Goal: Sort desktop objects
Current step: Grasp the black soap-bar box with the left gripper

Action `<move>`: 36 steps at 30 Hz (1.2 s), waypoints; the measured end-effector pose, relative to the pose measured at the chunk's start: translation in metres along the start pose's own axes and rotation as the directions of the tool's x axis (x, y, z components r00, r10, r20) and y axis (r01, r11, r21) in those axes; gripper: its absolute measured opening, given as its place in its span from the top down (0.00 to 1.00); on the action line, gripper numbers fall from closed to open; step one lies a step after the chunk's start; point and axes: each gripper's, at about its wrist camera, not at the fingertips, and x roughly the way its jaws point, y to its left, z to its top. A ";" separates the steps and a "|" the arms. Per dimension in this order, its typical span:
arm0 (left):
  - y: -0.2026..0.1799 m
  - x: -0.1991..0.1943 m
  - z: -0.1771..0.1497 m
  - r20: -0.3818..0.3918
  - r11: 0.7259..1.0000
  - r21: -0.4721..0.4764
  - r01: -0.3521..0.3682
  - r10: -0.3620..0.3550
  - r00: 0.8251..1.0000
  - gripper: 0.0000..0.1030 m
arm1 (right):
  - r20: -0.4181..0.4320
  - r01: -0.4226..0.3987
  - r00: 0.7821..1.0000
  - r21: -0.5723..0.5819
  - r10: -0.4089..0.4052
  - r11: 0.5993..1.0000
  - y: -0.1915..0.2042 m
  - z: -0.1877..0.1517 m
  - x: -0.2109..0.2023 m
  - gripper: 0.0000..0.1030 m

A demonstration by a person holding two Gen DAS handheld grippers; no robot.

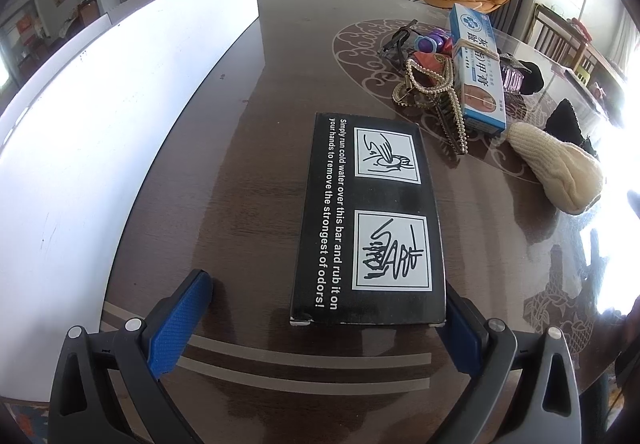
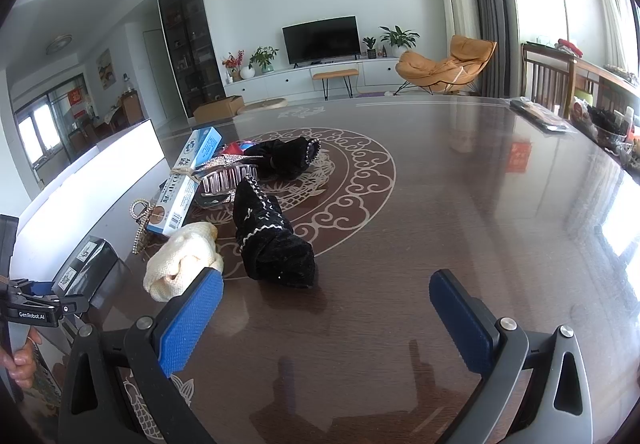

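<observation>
A black box with white print (image 1: 370,220) lies flat on the dark table, its near end between the blue fingers of my left gripper (image 1: 326,308). The gripper is open; its right finger is close beside the box's edge, its left finger well apart. The box also shows at the left of the right wrist view (image 2: 86,264). My right gripper (image 2: 326,296) is open and empty above the table, just short of a black velvet sock (image 2: 276,240) and a cream knitted sock (image 2: 182,264). The left gripper shows there too (image 2: 40,304).
Beyond the box lies a pile: a blue-white carton (image 1: 478,72), a pearl hair clip (image 1: 436,92), purple items (image 1: 430,42), a clear claw clip (image 2: 228,174), a second black sock (image 2: 288,158). A white board (image 1: 120,104) stands along the left. A dark flat item (image 2: 538,114) lies far right.
</observation>
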 end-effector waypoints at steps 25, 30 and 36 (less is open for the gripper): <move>0.001 -0.002 -0.007 0.066 1.000 0.016 0.014 -0.015 0.998 0.00 | -0.003 0.001 1.000 -0.001 -0.001 1.000 -0.001 0.000 -0.001 0.00; 0.003 -0.005 -0.012 0.083 0.998 0.053 0.035 -0.039 0.996 0.00 | -0.002 0.000 1.000 0.000 0.000 1.000 -0.001 0.000 -0.001 0.00; 0.004 -0.005 -0.009 0.023 0.996 0.076 0.046 -0.048 0.999 0.00 | -0.001 -0.002 1.000 0.002 0.002 1.000 -0.002 -0.001 -0.002 0.00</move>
